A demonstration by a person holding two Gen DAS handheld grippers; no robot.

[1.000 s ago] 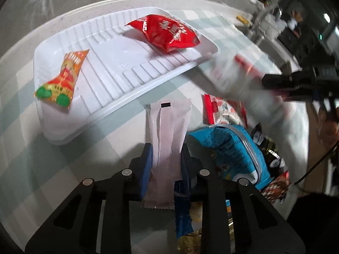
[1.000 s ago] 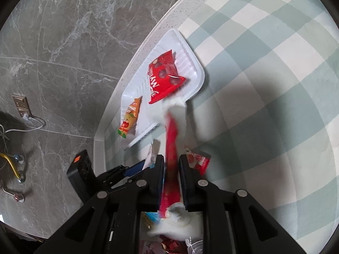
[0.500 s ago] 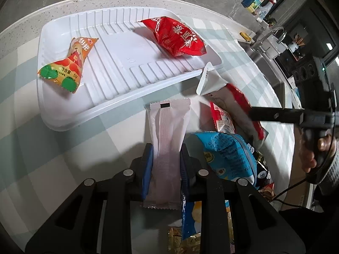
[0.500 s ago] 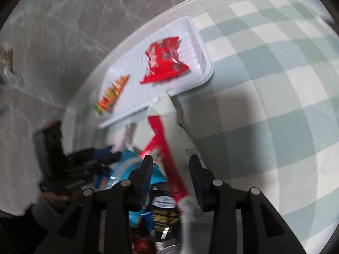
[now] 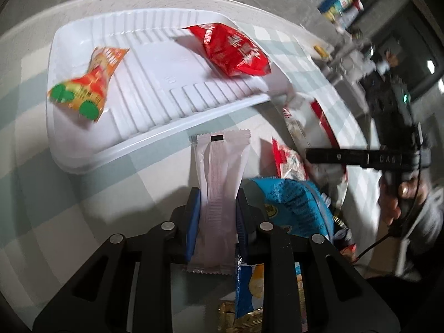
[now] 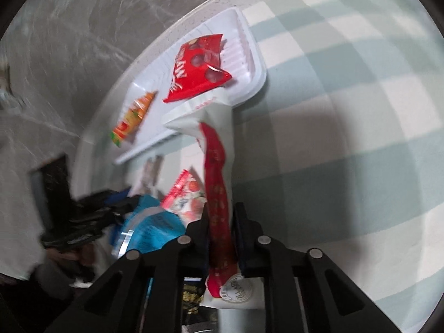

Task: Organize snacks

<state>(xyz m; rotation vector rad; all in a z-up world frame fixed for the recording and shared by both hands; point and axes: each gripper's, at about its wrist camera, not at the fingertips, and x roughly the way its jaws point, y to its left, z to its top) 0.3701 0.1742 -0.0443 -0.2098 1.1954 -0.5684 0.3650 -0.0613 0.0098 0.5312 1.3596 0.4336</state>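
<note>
White ribbed tray [image 5: 155,116] sits on the checked tablecloth [image 6: 347,116] and holds two snacks: red packet [image 5: 236,51] at the far end, orange packet [image 5: 88,83] at the near-left. Left gripper [image 5: 217,202] is clamped on a pale pink wrapper [image 5: 220,166] just short of the tray rim. Right gripper [image 6: 220,219] is closed on a white-and-red pouch [image 6: 215,149], top edge at the tray's corner. Remaining snacks pile [image 5: 297,202] lies beside the tray.

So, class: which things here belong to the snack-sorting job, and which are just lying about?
Part of the job:
white ribbed plastic tray
red foil packet
orange sachet
pale pink wrapper
white-and-red pouch
blue crinkly bag

Lying about:
checked tablecloth
background bottles
</note>
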